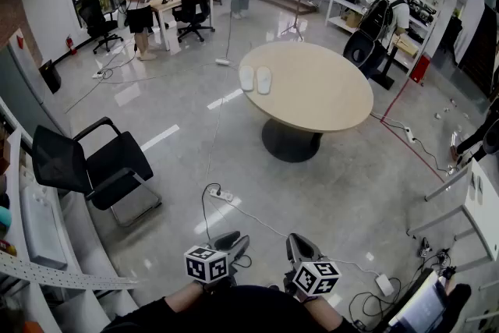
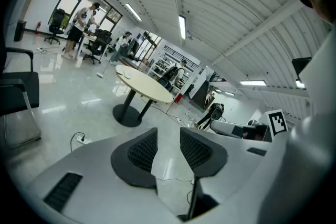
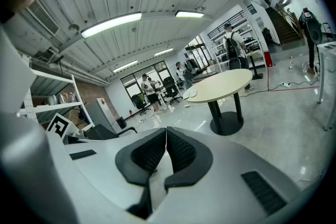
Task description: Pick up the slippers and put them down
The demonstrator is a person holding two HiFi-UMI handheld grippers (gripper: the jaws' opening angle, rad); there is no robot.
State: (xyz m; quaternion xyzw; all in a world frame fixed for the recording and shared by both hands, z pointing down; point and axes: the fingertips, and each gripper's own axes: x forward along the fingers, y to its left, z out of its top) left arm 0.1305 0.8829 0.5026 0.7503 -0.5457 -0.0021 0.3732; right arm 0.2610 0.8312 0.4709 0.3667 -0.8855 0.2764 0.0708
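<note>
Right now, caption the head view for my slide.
Left gripper open, right gripper shut, both far from the slippers on the round table.

No words, brands or numbers could be read; only black-and-white square markers showed on the cube (image 1: 207,263) of the left hand-held gripper (image 1: 234,240) and the cube (image 1: 316,277) of the right hand-held gripper (image 1: 299,243).

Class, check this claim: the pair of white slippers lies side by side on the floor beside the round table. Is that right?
Not quite. The pair of white slippers lies side by side on top of the round table, near its edge, not on the floor beside it. The head view shows this.
</note>
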